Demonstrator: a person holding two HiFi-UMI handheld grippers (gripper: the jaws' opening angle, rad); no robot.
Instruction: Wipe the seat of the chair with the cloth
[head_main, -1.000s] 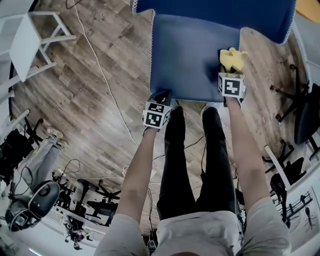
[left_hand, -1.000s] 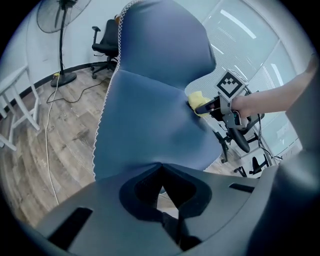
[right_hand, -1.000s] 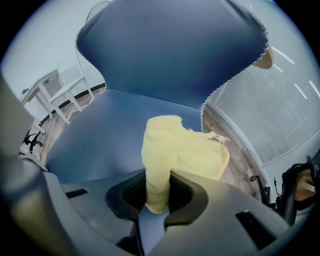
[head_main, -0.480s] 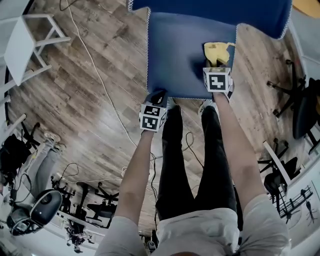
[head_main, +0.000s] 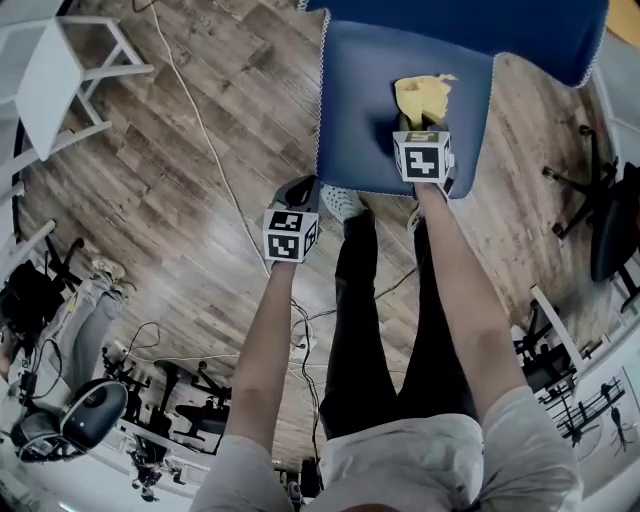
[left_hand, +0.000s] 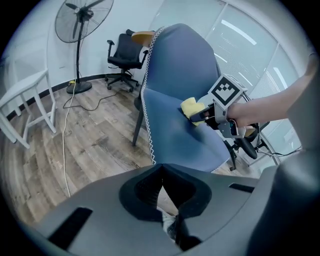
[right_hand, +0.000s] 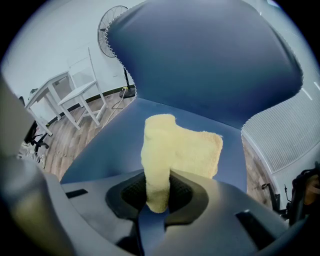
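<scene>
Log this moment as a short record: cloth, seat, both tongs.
cloth: yellow, lying on the seat, one end pinched
seat: blue, only the cloth on it
right tongs: shut on the cloth, over the seat
left tongs: shut, empty, off the seat near its front corner, above the floor

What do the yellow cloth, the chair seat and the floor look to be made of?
Cloth: soft terry or microfibre, judging by its fuzzy nap and limp fold. Chair seat: blue padded fabric or matte leatherette, smooth with white zigzag edge stitching; cannot tell which. Floor: wood-look planks, faintly glossy; laminate or wood.
</scene>
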